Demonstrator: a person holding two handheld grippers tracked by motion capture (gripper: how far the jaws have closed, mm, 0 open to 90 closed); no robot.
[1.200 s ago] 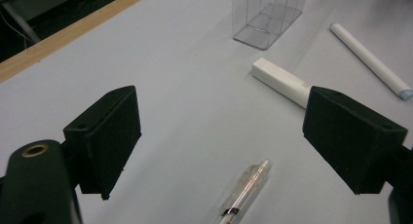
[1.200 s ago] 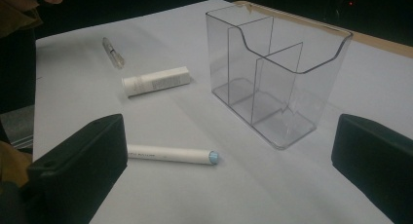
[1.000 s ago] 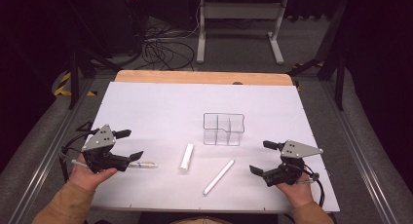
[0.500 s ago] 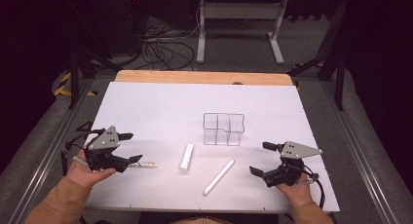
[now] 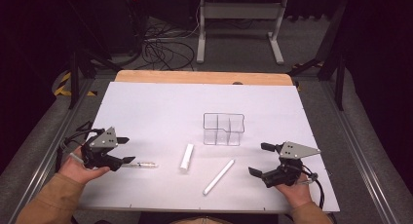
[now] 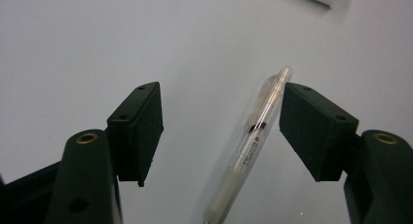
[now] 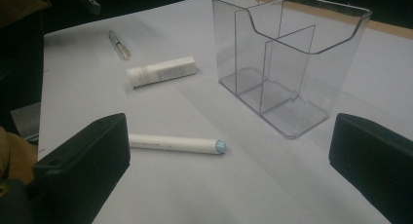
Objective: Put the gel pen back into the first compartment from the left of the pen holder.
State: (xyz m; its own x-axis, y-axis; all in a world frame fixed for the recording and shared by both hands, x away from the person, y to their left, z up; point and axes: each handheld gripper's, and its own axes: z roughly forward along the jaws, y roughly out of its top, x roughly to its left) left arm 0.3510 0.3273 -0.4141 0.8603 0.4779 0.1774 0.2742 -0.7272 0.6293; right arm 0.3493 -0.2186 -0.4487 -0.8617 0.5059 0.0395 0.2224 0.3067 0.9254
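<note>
Since the earlier frame the left tongs (image 5: 127, 150) have crept a little toward the near-left corner of the tabletop (image 5: 160, 107), and their jaws have just been closing. In the left gripper view the clear pen (image 6: 251, 146) lies flat between them, close against one pad (image 6: 311, 129), apart from the other, so not yet gripped; I judge the tongs straddle it to pinch it across the barrel. The right tongs (image 5: 258, 159), near the near-right corner, stand wide and empty, likely waiting their turn.

Count: one clear pen, one short white tube (image 5: 186, 156), one long white marker (image 5: 218, 177), all lying flat and apart along the near edge, and one clear organiser (image 5: 223, 129) with several compartments, upright mid-tabletop and empty, probably where the three items are meant to go.
</note>
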